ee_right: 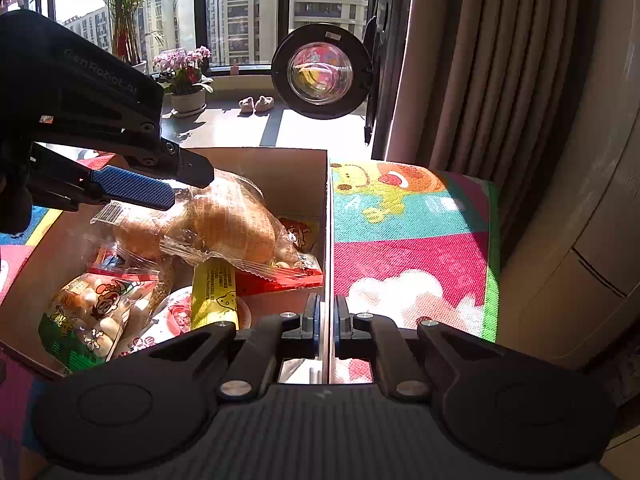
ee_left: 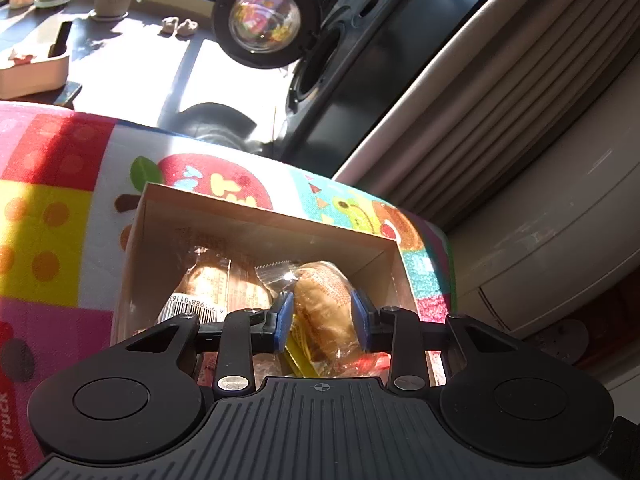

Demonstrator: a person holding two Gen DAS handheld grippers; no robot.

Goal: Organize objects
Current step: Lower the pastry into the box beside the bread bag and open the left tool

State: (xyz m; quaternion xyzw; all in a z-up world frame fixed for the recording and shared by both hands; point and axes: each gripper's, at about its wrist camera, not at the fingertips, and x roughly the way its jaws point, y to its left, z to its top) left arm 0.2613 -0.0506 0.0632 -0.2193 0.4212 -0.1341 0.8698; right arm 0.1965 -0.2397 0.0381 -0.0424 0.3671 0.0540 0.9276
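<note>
Cardboard box [ee_left: 160, 240] open-topped, standing on a bright patterned play mat [ee_left: 48, 216]. Left gripper [ee_left: 322, 316] down inside the box, blue pads [ee_left: 285, 314] partly closed against both sides of a wrapped bread roll [ee_left: 324, 308]; roll in clear plastic, pinched between the pads. Seen from the right wrist view, same left gripper [ee_right: 168, 196] entering from the left, upper blue pad lying along the top edge of the roll [ee_right: 232, 224], which sits above the other contents. Second wrapped bread [ee_left: 212, 284] with a barcode label lying just beside it, toward the box's left wall. Lower in the box: yellow packet [ee_right: 214, 296], red packet [ee_right: 280, 280] partly under the roll, bag of small white sweets [ee_right: 92, 320] near the front-left corner. Right gripper [ee_right: 328, 324] nearly closed, clamped on the box's right wall [ee_right: 326, 220], one pad inside and one outside, the thin cardboard edge running straight up between them. Round washer door [ee_right: 322, 74] open in the background, potted pink flowers [ee_right: 184, 68] by the window, curtain [ee_right: 480, 60] at right.
</note>
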